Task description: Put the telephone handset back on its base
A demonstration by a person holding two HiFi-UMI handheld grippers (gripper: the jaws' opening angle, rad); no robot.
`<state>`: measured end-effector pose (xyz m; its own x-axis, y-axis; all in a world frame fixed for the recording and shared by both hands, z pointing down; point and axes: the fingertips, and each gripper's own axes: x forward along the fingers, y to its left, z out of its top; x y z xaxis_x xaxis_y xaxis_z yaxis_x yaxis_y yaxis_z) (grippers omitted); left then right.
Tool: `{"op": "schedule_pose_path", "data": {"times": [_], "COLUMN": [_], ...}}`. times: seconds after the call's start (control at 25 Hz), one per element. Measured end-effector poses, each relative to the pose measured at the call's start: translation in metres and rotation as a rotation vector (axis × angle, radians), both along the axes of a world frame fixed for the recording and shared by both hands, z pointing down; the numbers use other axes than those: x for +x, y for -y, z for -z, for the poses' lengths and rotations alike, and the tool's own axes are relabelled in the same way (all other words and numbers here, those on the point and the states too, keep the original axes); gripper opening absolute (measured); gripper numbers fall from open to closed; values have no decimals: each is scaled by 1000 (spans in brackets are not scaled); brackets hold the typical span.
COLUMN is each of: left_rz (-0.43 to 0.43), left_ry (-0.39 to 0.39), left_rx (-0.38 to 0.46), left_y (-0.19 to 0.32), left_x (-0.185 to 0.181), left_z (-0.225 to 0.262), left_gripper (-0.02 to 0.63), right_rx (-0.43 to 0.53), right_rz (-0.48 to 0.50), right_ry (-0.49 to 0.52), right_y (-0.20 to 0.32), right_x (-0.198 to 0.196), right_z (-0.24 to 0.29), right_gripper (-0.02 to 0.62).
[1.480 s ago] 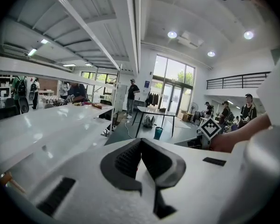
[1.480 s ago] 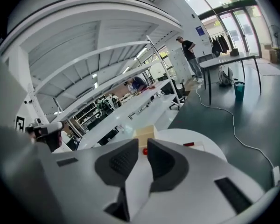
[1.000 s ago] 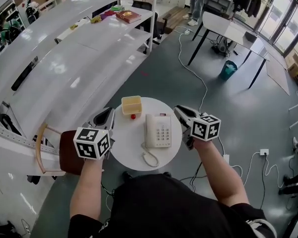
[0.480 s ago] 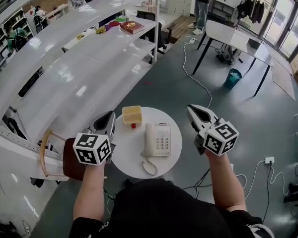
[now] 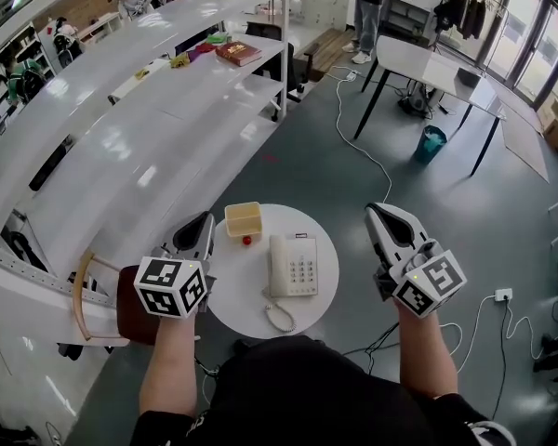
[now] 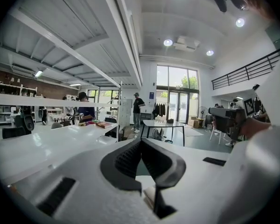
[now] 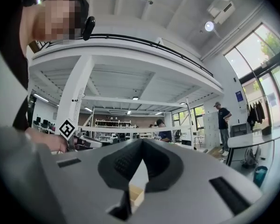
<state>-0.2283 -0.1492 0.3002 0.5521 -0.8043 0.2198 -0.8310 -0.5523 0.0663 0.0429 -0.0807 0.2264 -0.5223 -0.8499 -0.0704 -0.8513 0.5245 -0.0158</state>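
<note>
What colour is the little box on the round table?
The little box is yellow. The head view shows it best, beside the telephone.

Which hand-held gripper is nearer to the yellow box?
Left. The left hand-held gripper is just left of the yellow box; the right hand-held gripper hangs beyond the table's right edge, past the telephone.

right gripper (image 5: pixel 379 214) pulled off from telephone (image 5: pixel 293 265) toward 3 o'clock, now clear of round table (image 5: pixel 237 291) edge; its jaws went from slightly apart to fully together, nothing between
</note>
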Motion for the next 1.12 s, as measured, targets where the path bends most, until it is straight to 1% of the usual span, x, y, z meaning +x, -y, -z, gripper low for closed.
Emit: {"op": "schedule_pose_path", "data": {"times": [0.16,0.36,0.56,0.8,1.12], "left_rz": [-7,-11,-25,-29,-14], "left_ry": [-1,5,50,39,33], "left_rx": [0,2,29,64,50], "left_y": [1,4,14,15,8], "left_x": [2,2,6,13,5], "left_z": [-1,-1,4,20,11], "left_gripper": [11,11,11,11,10], "right_rx": [-30,-56,-33,-22,-32], "right_rz": [-7,-16,-13,0,5], "right_ry": [17,11,-14,10,16], "right_y": [3,12,27,30,25], "right_x": [-1,-6,-11,-20,-24], "right_z": [-12,-21,-7,4,-2], "right_gripper": [3,3,3,3,3]}}
